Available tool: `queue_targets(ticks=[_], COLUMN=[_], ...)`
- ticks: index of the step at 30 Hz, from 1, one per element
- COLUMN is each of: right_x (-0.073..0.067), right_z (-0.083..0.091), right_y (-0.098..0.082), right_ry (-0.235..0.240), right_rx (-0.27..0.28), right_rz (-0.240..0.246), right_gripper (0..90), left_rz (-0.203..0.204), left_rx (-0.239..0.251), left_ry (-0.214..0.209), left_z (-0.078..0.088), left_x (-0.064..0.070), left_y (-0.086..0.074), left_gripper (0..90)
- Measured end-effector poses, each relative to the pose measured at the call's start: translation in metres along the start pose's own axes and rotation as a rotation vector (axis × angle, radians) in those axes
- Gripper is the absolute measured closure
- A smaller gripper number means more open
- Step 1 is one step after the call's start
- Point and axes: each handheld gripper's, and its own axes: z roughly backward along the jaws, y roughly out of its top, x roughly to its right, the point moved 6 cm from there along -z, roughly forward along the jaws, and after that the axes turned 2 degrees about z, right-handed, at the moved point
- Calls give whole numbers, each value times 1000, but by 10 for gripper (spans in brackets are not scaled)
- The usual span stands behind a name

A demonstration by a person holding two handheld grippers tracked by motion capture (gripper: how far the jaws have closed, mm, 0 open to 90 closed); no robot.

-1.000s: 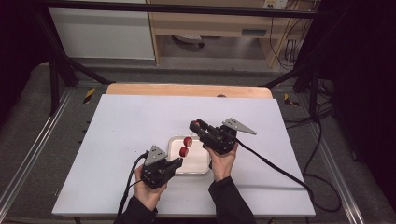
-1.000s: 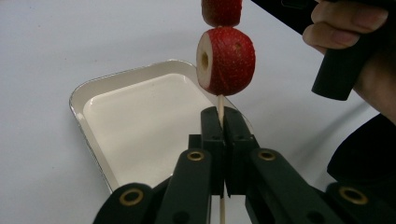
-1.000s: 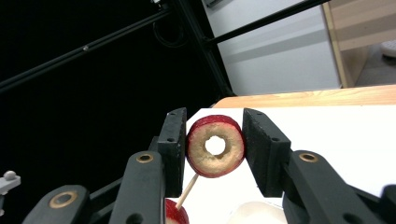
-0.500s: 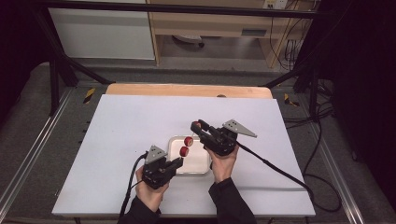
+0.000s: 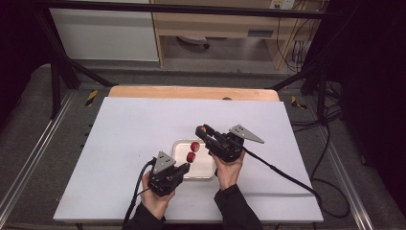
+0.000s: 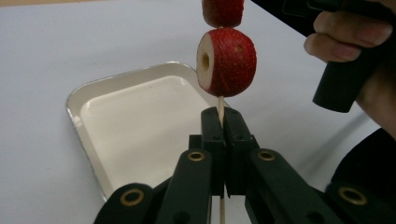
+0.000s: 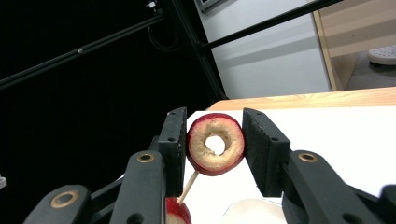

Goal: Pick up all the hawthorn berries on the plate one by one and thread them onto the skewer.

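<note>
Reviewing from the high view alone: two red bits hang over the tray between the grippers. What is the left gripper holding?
Observer: The left gripper is shut on a thin wooden skewer; the red fruit pieces are threaded on it.
Operator: And the right gripper?
Observer: The right gripper clamps a third piece, cored, with a hole through its middle.
Operator: Is it on the skewer yet?
Observer: The skewer tip meets its lower edge; whether it has entered I cannot tell.

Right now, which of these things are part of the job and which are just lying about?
In use:
- left tongs, shut on the skewer
- right tongs, around the top fruit piece
- second fruit piece on the skewer
- white tray beneath

Lying about:
- wooden board at the table's far edge
- shelving behind
</note>
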Motion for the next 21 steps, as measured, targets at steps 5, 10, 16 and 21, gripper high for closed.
queue_targets(ticks=[5, 10, 16, 21], right_x=[0, 0, 0, 0], right_z=[0, 1, 2, 3], right_y=[-4, -3, -6, -10], right_ry=[-13, -7, -1, 3], right_rx=[4, 17, 6, -7], right_rz=[8, -15, -26, -29], right_gripper=[625, 625, 626, 627], left_rz=[50, 52, 7, -4], left_rx=[4, 17, 19, 7], left_ry=[6, 10, 18, -1], left_z=[1, 0, 0, -2], left_x=[-5, -12, -7, -3], left_y=[0, 0, -3, -5], left_gripper=[892, 892, 892, 892])
